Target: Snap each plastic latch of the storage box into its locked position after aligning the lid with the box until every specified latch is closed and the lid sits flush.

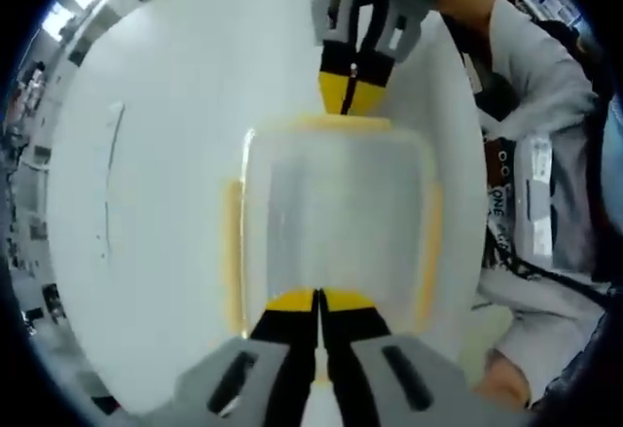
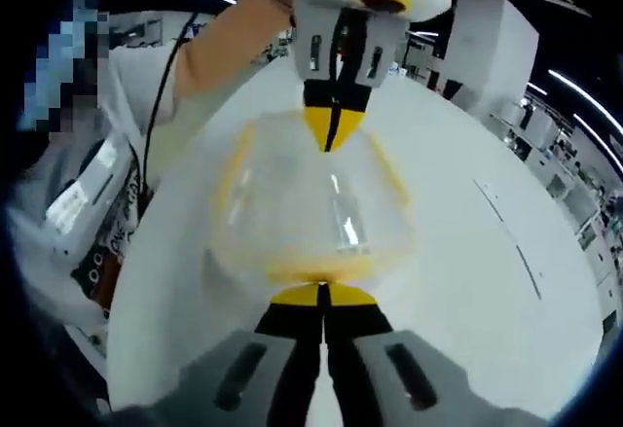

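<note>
On the white bench (image 1: 146, 203) the clear storage box (image 1: 336, 223) stands between the two tools, its lid (image 1: 341, 189) on top and yellow latches (image 1: 232, 252) along the sides. The left tool (image 1: 317, 302) is closed, its tips at the near edge of the box. The right tool (image 2: 321, 298) is closed too, at the opposite edge.

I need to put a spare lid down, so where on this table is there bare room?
Free: the wide white table beyond the storage box's yellow side latch, opposite the person. Crowded: both box ends, where the left gripper and right gripper press, and the person's side.
</note>
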Demonstrator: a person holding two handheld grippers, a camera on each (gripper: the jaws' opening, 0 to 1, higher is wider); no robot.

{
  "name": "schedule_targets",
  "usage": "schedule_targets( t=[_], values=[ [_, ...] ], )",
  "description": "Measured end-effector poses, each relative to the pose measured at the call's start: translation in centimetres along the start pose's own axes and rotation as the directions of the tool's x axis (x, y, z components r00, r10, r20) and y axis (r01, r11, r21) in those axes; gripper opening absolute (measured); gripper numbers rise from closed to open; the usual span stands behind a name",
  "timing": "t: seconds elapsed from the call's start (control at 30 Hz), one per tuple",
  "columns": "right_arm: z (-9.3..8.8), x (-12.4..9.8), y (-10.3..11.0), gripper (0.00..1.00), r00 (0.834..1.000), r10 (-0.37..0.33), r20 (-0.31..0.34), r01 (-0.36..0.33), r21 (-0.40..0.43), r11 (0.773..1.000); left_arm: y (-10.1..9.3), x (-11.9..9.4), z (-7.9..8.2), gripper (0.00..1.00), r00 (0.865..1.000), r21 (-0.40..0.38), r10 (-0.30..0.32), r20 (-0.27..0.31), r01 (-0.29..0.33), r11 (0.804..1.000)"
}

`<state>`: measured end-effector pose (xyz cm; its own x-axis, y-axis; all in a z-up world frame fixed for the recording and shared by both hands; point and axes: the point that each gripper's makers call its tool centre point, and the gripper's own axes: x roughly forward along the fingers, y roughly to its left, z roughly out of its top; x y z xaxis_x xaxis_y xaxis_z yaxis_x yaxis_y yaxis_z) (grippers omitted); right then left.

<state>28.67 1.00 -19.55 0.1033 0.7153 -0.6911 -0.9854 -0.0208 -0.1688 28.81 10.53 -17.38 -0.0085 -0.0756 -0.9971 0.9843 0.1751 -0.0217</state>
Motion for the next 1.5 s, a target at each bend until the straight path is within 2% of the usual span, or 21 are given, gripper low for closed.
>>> schedule_targets(
  t=[0.1, 0.27, 0.4, 0.43, 0.5, 0.57, 0.63, 0.67, 0.73, 0.8, 0.87, 1.0, 1.07, 1.1, 1.13, 1.23, 1.27, 1.3, 1.33, 1.37, 1.5],
  values=[
    [-0.1, 0.1, 0.0, 0.0, 1.0, 0.004, -0.011, -0.004, 0.021, 1.0, 0.3, -0.2, -0.1, 0.0, 1.0, -0.004, -0.013, -0.015, 0.013, 1.0],
    [-0.3, 0.0, -0.1, 0.0, 0.999, 0.012, -0.037, -0.012, 0.004, 1.0, 0.0, -0.1, -0.1, 0.0, 0.999, -0.01, -0.021, -0.034, 0.02, 1.0],
    [0.2, -0.8, -2.9, 0.0, 0.992, -0.12, -0.042, 0.12, 0.004, 0.993, -0.2, 0.0, -0.2, 0.0, 0.999, -0.005, -0.045, -0.01, 0.045, 0.999],
    [0.8, -1.4, -3.8, 0.0, 0.985, -0.173, -0.026, 0.173, 0.016, 0.985, -0.3, 0.0, -0.1, 0.0, 0.999, 0.028, -0.051, 0.018, 0.051, 0.998],
    [1.3, -1.9, -4.2, 0.0, 0.979, -0.204, -0.025, 0.205, 0.024, 0.979, -0.4, 0.0, -0.1, 0.0, 0.997, 0.059, -0.048, 0.053, 0.045, 0.997],
    [3.5, -2.4, -4.3, 0.0, 0.974, -0.224, 0.021, 0.224, -0.007, 0.975, -0.8, -0.2, -0.2, 0.0, 0.989, 0.139, -0.06, 0.137, 0.04, 0.989],
    [5.2, -2.0, -3.8, 0.0, 0.977, -0.209, 0.048, 0.21, -0.017, 0.978, -1.0, -0.5, -0.2, 0.03, 0.967, 0.128, -0.086, 0.239, 0.056, 0.99],
    [5.9, -1.7, -3.6, 0.0, 0.976, -0.211, 0.061, 0.213, -0.022, 0.977, -0.9, -0.8, -0.2, 0.07, 0.959, 0.129, -0.08, 0.273, 0.046, 0.991],
    [7.2, -1.1, -3.3, 0.0, 0.973, -0.215, 0.086, 0.219, -0.031, 0.975, -0.9, -1.3, -0.2, 0.07, 0.938, 0.13, -0.068, 0.339, 0.025, 0.991],
    [8.4, -0.5, -3.0, 0.0, 0.972, -0.21, 0.107, 0.215, -0.035, 0.976, -0.6, -2.2, -0.3, 0.07, 0.909, 0.116, -0.032, 0.415, -0.018, 0.993],
    [9.4, 0.3, -2.5, 0.0, 0.976, -0.182, 0.116, 0.187, -0.036, 0.982, -0.3, -3.1, -0.9, 0.07, 0.895, 0.104, -0.005, 0.445, -0.046, 0.993],
    [10.2, 1.5, -1.4, 0.0, 0.99, -0.117, 0.085, 0.119, -0.029, 0.992, -0.2, -3.7, -2.2, 0.07, 0.888, 0.086, 0.036, 0.459, -0.085, 0.993],
    [10.4, 2.2, -0.6, 0.0, 0.997, -0.068, 0.042, 0.069, -0.018, 0.997, -0.3, -4.1, -3.6, 0.07, 0.88, 0.061, 0.069, 0.47, -0.111, 0.992],
    [10.5, 2.5, -0.6, 0.0, 0.997, -0.066, 0.036, 0.066, -0.018, 0.998, -0.2, -4.1, -4.1, 0.07, 0.879, 0.049, 0.085, 0.469, -0.122, 0.991],
    [10.3, 2.8, -0.1, 0.0, 0.999, -0.033, 0.002, 0.033, -0.009, 0.999, 0.1, -4.3, -4.9, 0.07, 0.876, 0.032, 0.102, 0.471, -0.133, 0.991],
    [10.0, 3.5, 0.2, 0.0, 0.999, -0.003, -0.041, 0.003, 0.007, 1.0, 0.4, -4.3, -6.7, 0.07, 0.874, -0.009, 0.129, 0.469, -0.141, 0.99],
    [9.8, 3.8, 0.3, 0.0, 0.997, 0.006, -0.073, -0.005, 0.015, 1.0, 0.5, -4.4, -7.3, 0.06, 0.867, -0.026, 0.144, 0.477, -0.15, 0.988],
    [9.9, 3.9, 0.2, 0.0, 0.997, 0.002, -0.072, -0.001, 0.01, 1.0, 0.5, -4.3, -7.5, 0.06, 0.865, -0.03, 0.144, 0.48, -0.148, 0.988],
    [9.5, 4.1, 0.3, 0.0, 0.992, 0.013, -0.124, -0.014, -0.005, 1.0, 0.4, -4.2, -8.1, 0.06, 0.862, -0.041, 0.143, 0.485, -0.142, 0.989],
    [9.7, 4.3, 0.0, 0.0, 0.992, 0.003, -0.126, -0.003, -0.006, 1.0, 0.3, -3.9, -8.5, 0.05, 0.856, -0.052, 0.149, 0.494, -0.142, 0.988],
    [9.7, 4.6, 0.4, 0.0, 0.986, 0.023, -0.165, -0.025, -0.013, 1.0, 0.2, -3.2, -9.7, 0.04, 0.849, -0.081, 0.173, 0.5, -0.153, 0.985]
  ],
)
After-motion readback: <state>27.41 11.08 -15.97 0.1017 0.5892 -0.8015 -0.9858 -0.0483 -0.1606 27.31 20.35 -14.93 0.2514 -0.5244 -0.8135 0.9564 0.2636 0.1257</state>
